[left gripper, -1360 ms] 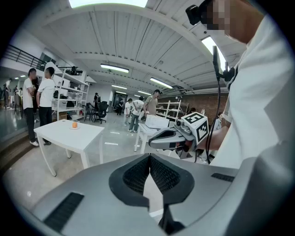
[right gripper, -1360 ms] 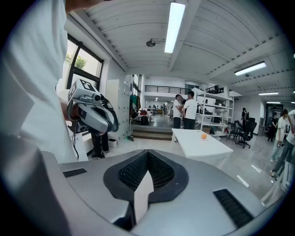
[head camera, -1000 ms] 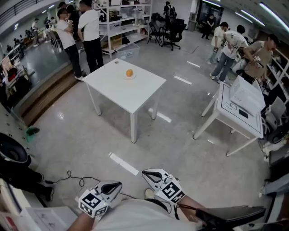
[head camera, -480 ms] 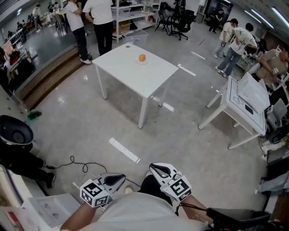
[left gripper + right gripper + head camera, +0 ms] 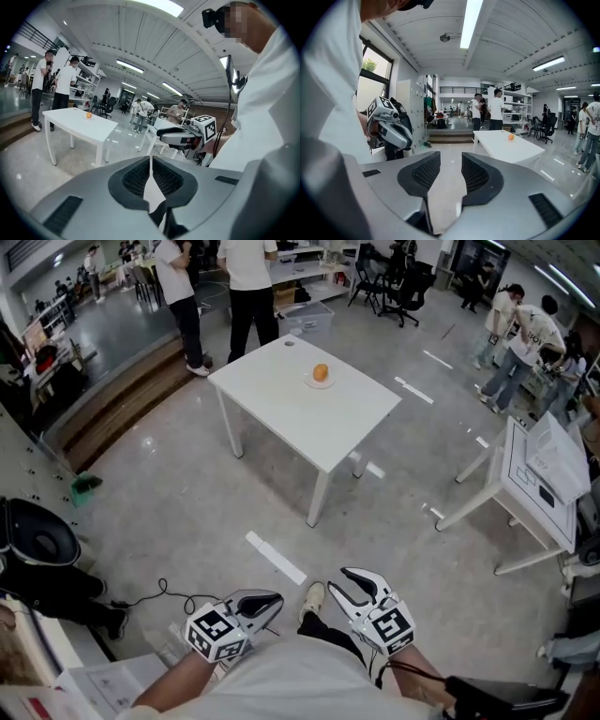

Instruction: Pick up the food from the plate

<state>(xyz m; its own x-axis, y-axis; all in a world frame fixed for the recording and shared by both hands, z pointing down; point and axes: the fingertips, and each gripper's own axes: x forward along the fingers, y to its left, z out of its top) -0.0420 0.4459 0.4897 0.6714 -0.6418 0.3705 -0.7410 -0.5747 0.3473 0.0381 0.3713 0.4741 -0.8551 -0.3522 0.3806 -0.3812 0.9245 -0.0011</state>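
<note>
- The grey left claw [image 5: 150,161] is clenched, its ribbed pads pressed together with nothing between them. It is carried low against the body and is judged idle, since nothing lies within reach.
- The grey right claw [image 5: 451,164] is being opened, with only empty air between its pads. This is judged to be preparation for the coming grasp, so this claw is probably the one to be used.
- Both claws are held side by side just ahead of the person's white shirt [image 5: 281,690] and pointed forward.
- A wide stretch of glossy grey floor [image 5: 187,493] separates the claws from the white square table [image 5: 300,418], which stands well apart.
- The orange round food [image 5: 321,372] is found on a small white plate [image 5: 320,383] near the table's far edge, untouched.
- The task is judged barely begun: the table must be approached before any grasp.
- Standing people [image 5: 251,277] are seen just beyond the table, so the far side should be kept clear of.
</note>
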